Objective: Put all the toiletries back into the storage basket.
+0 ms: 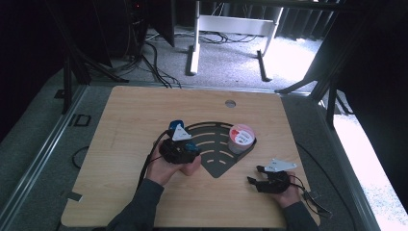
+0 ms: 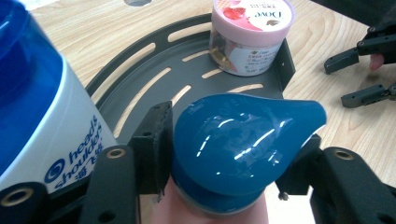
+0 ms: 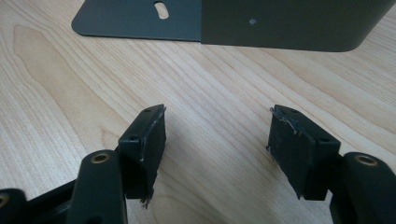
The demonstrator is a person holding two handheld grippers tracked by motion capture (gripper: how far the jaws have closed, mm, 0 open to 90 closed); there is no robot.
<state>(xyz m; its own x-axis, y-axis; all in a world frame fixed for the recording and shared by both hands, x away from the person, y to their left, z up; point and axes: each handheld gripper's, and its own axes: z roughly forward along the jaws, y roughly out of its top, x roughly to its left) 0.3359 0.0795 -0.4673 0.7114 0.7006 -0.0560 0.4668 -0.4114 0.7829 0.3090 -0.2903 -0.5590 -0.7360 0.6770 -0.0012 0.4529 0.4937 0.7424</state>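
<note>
Your left tongs [image 2: 233, 186] squeeze the blue cap [image 2: 243, 144]; the rack [image 2: 140, 79] lies just behind, upper frame. Right tongs [image 3: 217, 149] gape.

Overhead forward-down view; two close claw-mounted views, all sharing the dark rack [image 1: 217, 149].

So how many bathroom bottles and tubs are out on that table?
3. A pink-lidded Dove tub stands at the dark rack's far corner. A teal-capped bottle sits between the left claw's jaws. A blue-and-white Head & Shoulders bottle stands beside it. Others may be hidden.
</note>
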